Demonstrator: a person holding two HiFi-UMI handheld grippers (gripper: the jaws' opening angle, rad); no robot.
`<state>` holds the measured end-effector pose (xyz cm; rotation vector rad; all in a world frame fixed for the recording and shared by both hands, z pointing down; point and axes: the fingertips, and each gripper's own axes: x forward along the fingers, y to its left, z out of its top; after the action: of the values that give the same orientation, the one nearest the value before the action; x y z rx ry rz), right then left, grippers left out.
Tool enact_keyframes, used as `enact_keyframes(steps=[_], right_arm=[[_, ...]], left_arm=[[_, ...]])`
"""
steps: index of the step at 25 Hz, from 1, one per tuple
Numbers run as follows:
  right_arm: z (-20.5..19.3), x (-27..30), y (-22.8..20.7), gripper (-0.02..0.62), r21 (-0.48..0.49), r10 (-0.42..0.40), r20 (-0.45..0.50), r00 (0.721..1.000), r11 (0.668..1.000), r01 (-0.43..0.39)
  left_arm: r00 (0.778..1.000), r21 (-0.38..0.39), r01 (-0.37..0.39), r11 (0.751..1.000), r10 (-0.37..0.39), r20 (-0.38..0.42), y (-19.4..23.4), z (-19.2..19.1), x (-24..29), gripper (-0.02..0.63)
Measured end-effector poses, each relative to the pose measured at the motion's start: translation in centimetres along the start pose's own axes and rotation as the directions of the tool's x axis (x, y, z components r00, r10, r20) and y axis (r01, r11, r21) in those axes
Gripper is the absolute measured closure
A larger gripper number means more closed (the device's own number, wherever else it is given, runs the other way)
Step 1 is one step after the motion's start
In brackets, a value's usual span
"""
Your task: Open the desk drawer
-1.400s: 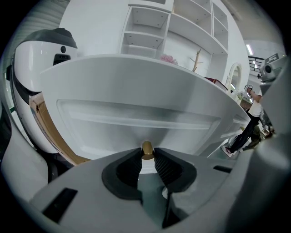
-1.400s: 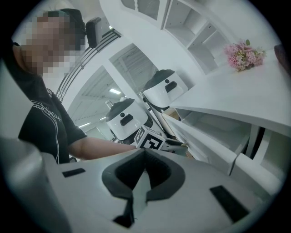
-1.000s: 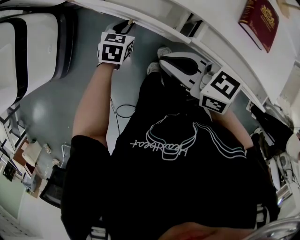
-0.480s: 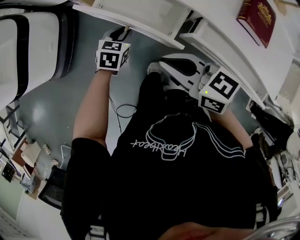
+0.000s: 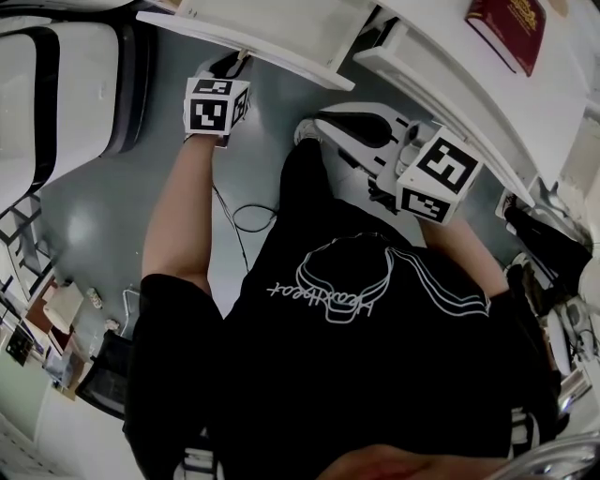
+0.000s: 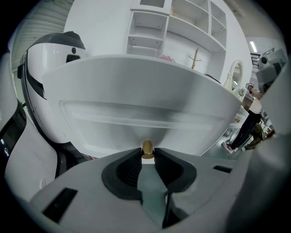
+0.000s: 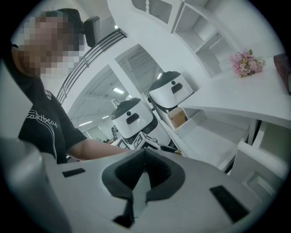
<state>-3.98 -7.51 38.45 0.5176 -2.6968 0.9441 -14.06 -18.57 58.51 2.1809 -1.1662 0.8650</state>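
The drawer (image 5: 272, 33) had been drawn further out, so opening was underway. Its knob (image 6: 147, 147) was clamped by the left claw (image 6: 147, 154); the right claw (image 7: 144, 152) was closed, empty

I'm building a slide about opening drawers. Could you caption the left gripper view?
Left tongs pinch the small brass knob on the white drawer front.

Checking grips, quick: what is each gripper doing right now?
Left gripper: jaws closed on the drawer knob.
Right gripper: jaws closed, empty.

Free floor (image 5: 112, 206) below open drawer (image 5: 279, 26)
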Motion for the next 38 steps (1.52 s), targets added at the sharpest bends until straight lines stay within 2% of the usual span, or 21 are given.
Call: enact_keyframes(steps=[13,38], right_arm=[[-3.1,-1.9,1.9,0.589,-0.001,0.008,-0.026,1.000,1.000,-0.008],[-4.4,-1.9,4.3,0.589,-0.022,0.021,-0.047,0.999,1.000,-0.022]], left_arm=[[0.999,-0.009,-0.031,0.999,0.031,0.012,-0.1,-1.6,-1.5,0.529],[0.998,0.014,-0.051,0.999,0.050,0.031,-0.1,-4.4,-4.4,0.532]])
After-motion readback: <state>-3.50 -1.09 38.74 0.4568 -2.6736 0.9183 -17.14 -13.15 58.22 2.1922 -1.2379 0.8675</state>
